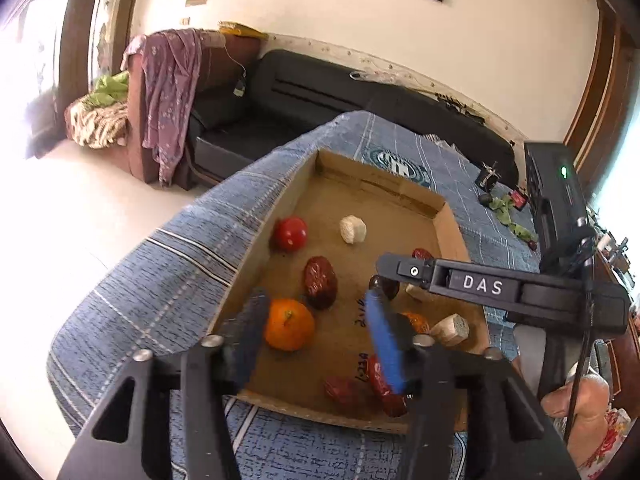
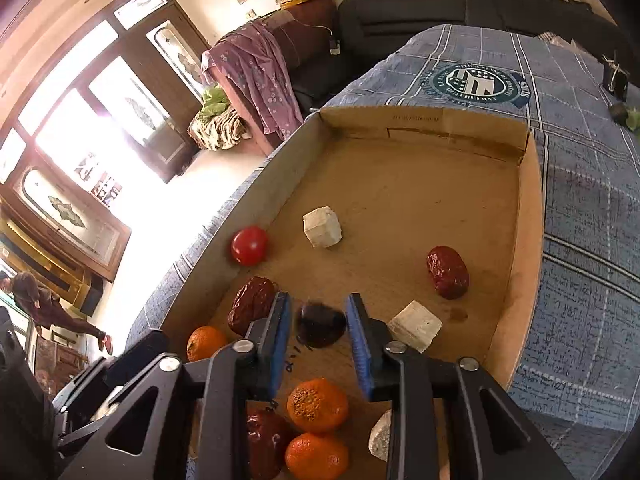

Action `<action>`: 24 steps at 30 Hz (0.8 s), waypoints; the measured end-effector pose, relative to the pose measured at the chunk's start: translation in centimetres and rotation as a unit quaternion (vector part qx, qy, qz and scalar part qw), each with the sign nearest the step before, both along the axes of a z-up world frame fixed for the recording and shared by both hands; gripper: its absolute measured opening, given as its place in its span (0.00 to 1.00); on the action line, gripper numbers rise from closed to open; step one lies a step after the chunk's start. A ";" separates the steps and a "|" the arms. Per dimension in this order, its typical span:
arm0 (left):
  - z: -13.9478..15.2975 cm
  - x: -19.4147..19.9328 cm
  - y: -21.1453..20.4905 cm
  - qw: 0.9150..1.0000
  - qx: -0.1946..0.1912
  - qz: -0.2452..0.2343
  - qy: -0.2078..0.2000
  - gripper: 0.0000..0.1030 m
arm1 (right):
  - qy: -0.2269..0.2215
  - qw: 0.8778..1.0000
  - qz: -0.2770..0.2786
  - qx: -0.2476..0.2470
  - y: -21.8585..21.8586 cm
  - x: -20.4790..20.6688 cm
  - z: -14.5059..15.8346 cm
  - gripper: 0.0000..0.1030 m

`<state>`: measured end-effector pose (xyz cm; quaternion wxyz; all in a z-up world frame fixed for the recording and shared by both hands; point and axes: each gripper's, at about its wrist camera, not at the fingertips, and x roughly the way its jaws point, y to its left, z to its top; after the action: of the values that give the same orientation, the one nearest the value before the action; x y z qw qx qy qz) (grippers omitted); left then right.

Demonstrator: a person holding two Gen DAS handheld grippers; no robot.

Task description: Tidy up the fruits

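The cardboard tray point(image 2: 532, 216) lies on the blue checked cloth point(image 2: 588, 240) and holds the fruits; the right gripper point(image 2: 319, 322) is spread, its blue pads on both sides of a dark plum point(image 2: 320, 324) without touching it; the left gripper point(image 1: 316, 334) hangs unclenched and empty, an orange mandarin point(image 1: 289, 324) between its fingers.

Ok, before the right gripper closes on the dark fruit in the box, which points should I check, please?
1. Dark fruit between the right gripper fingers: ok.
2. Right jaws open wide enough: ok.
3. Fruit outline sharp: not ok, blurred.
4. White block clear of the right finger: cannot tell, very close.
5. Left gripper open, holding nothing: ok.
6. Cardboard box flat on the blue cloth: ok.
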<state>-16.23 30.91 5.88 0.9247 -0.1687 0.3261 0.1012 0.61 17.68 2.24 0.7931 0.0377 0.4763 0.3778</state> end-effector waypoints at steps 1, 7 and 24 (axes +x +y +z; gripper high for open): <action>0.4 -0.2 -0.1 1.000 0.009 0.006 -0.002 0.56 | 0.000 1.000 -0.001 0.005 -0.2 -0.1 0.1 0.48; 2.4 -1.3 -0.9 0.996 0.071 0.045 -0.007 0.73 | -0.018 0.999 -0.016 0.030 -2.2 -1.1 2.2 0.50; 5.1 -3.0 -3.8 0.985 0.157 0.073 -0.016 0.88 | -0.131 0.987 -0.086 -0.028 -8.1 -8.8 4.7 0.68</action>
<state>-19.21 27.10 10.94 0.9348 -0.0467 0.2783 0.2156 -8.18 9.58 6.92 0.8789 0.0062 0.3734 0.2967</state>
